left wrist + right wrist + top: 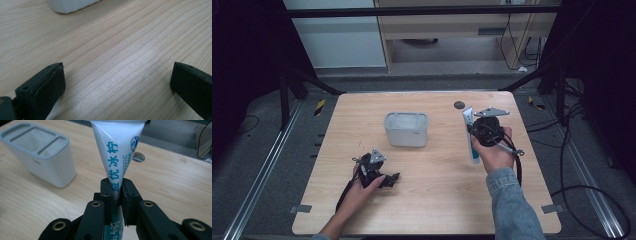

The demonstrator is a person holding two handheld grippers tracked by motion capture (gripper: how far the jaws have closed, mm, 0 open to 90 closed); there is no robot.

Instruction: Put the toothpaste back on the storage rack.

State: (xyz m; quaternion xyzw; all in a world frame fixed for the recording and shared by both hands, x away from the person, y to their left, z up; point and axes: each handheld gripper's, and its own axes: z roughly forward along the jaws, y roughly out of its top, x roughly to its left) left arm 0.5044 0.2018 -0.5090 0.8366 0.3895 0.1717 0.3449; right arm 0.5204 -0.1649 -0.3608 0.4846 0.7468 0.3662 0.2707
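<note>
Right gripper (116, 192): jaws clamped on a white tube (117, 152) with blue lettering, gripped at its narrow section, the broad flat end pointing away from the hand. In the high view the tube (471, 135) lies along the gripper's left side, apparently clear of the table (432, 200).

Ahead and to the left of this gripper stands a grey compartmented holder (37, 152), upright, well apart from the tube.

Judgement: the likely step is placing the tube in the holder. Bring it upright over one slot, lower squarely, and release only once it is seated.

Left gripper (117, 82): jaws spread wide, empty, low over bare wood.
</note>
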